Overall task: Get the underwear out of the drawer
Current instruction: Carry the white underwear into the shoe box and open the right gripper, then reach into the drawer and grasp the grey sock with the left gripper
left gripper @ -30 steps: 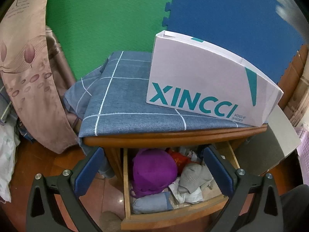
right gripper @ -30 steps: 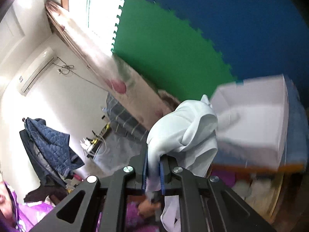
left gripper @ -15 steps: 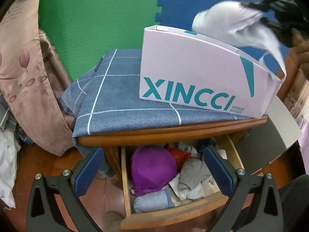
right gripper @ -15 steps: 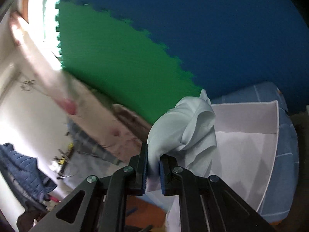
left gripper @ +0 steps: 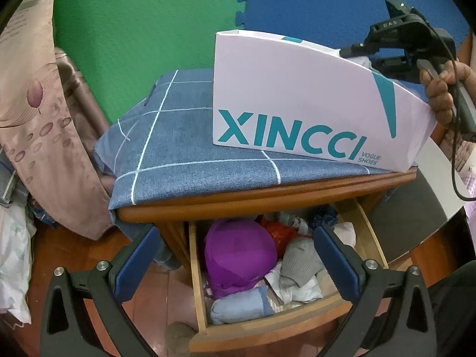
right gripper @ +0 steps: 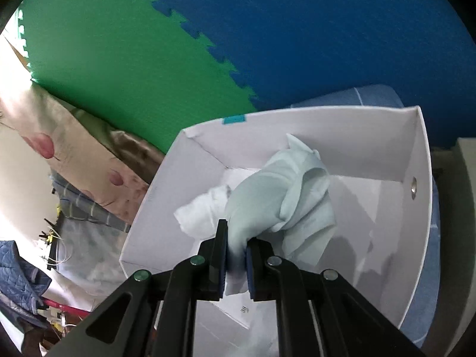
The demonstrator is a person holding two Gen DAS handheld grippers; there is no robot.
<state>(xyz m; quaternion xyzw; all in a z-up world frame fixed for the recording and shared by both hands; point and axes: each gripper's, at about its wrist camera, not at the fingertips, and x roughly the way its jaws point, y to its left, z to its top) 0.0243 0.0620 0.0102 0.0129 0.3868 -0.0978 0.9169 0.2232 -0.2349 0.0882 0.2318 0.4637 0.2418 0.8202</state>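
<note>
My right gripper [right gripper: 236, 250] is shut on a pale blue-white piece of underwear [right gripper: 282, 196], which hangs inside the open white XINCCI shoe box [right gripper: 342, 136]. A second white garment [right gripper: 202, 211] lies in the box beside it. In the left wrist view the box [left gripper: 297, 98] stands on the nightstand, and the right gripper [left gripper: 366, 55] dips behind its rim, held by a hand [left gripper: 440, 92]. My left gripper [left gripper: 235, 238] hangs open above the pulled-out drawer [left gripper: 267, 324]. The drawer holds a purple garment [left gripper: 238, 255], a grey one [left gripper: 300, 261], a light blue roll [left gripper: 241, 303] and a red piece [left gripper: 279, 232].
A blue checked cloth [left gripper: 184, 148] covers the wooden nightstand [left gripper: 267, 199]. A pink patterned curtain [left gripper: 38, 125] hangs at the left. Green and blue foam mats [left gripper: 148, 29] line the wall behind. A grey-white panel [left gripper: 416, 214] leans at the right of the nightstand.
The right gripper has swung down with the pale underwear from above the box into it. The left gripper has stayed open over the drawer.
</note>
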